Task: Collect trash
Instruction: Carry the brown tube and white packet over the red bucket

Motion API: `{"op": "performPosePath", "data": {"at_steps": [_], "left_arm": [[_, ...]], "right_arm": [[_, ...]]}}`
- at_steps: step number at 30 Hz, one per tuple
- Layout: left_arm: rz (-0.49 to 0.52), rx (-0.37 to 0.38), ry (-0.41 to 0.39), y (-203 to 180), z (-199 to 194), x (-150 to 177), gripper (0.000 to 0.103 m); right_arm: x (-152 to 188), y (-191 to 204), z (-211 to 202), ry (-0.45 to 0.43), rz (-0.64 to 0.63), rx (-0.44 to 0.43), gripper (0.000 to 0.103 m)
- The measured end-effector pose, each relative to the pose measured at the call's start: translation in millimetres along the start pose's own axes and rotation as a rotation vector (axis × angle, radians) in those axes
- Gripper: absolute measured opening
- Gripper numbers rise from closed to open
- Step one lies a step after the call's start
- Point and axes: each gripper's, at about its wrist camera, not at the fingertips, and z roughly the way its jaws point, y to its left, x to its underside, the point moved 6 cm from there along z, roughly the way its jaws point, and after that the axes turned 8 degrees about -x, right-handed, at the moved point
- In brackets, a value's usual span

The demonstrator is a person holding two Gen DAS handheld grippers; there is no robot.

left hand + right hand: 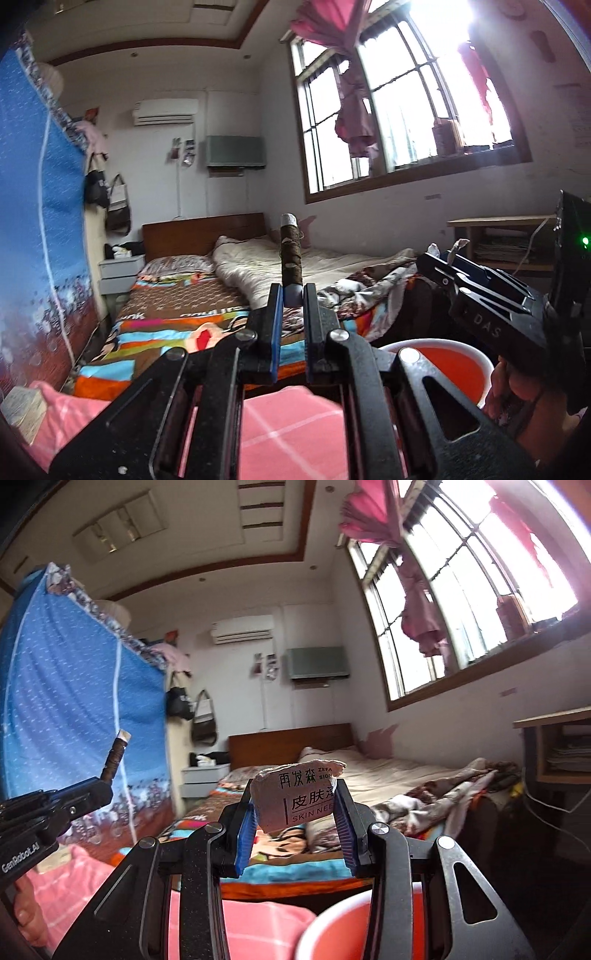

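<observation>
Between the left gripper [293, 295] pads, a thread-wound spool [291, 254] stands upright.

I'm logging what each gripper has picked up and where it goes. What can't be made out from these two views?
- Red bin: inside hidden by the left gripper frame in the left view, cut by the bottom edge in the right.
- Torn box piece in the right gripper: print cut off at its torn right edge.
- Brown stick: wrapping material too blurred to identify.
- Floor: hidden in both views.
</observation>
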Motion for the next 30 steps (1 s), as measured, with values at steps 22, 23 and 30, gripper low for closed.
{"op": "performPosePath", "data": {"at_steps": [22, 23, 30], "left_arm": [[0.023, 0.180, 0.202, -93.7, 50.5, 30.4, 0.008], [0.020, 0.191, 0.222, -95.8, 53.0, 34.2, 0.008], [-0.020, 0.228, 0.359, -107.0, 73.6, 57.0, 0.008]], "right_arm": [[43.6, -88.9, 3.1, 0.242, 0.220, 0.137, 0.036], [46.5, -91.2, 3.8, 0.251, 0.230, 0.139, 0.036], [63.4, -107.9, 9.8, 0.325, 0.298, 0.158, 0.036]]}}
